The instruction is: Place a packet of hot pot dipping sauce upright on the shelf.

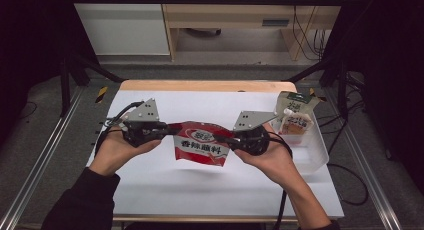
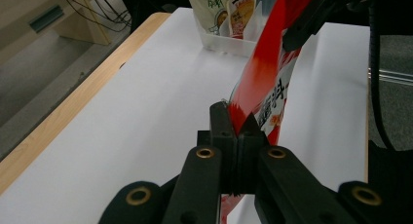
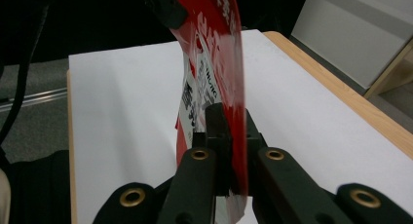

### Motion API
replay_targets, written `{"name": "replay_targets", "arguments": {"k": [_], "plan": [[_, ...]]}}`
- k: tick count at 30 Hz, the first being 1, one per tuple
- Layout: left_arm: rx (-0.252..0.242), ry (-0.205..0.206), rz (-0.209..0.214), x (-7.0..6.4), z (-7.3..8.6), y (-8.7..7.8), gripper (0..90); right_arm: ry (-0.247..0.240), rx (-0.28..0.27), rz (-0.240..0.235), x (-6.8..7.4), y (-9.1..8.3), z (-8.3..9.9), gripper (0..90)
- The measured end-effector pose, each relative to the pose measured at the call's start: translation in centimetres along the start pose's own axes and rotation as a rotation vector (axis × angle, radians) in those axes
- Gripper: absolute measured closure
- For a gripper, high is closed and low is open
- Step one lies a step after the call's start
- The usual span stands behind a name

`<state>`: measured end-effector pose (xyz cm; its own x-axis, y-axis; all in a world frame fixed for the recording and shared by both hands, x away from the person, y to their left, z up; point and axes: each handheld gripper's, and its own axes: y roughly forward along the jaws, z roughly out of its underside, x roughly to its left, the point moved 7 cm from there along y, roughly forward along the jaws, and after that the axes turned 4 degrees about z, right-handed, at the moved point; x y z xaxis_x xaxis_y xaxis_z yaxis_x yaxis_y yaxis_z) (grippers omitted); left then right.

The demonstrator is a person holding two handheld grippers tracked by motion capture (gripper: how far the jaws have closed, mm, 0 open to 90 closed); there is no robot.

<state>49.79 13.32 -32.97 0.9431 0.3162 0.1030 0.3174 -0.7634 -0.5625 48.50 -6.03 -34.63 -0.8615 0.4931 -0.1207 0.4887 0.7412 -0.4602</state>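
- My left claw [image 1: 167,130] is clamped on the red sauce pouch [image 1: 200,145] at its 9 o'clock edge.
- My right claw [image 1: 223,139] pinches the same pouch at its 3 o'clock edge.
- The pouch hangs between them, seemingly just above the white worktop [image 1: 165,185].
- A clear bin [image 1: 312,157] of packets [image 1: 295,117] sits at 3 o'clock, near my right hand [image 1: 272,162].

Red pouch [image 2: 265,63] top edge motion-blurred, bin packets [image 2: 226,9] cropped
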Motion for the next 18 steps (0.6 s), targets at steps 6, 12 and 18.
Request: {"name": "replay_targets", "arguments": {"k": [6,12,18], "plan": [[-0.069,-0.055,-0.036,0.2,1.2,0.1,49.4,-0.020,0.049,0.031,-0.4,0.0,0.3,89.7],[-0.059,-0.064,-0.148,0.3,3.1,0.1,23.7,-0.006,0.054,0.055,-1.1,-0.4,0.6,89.7],[-0.028,-0.123,-0.235,-0.2,6.6,0.2,10.2,0.001,0.047,0.086,-1.8,-1.6,0.3,89.7]]}}
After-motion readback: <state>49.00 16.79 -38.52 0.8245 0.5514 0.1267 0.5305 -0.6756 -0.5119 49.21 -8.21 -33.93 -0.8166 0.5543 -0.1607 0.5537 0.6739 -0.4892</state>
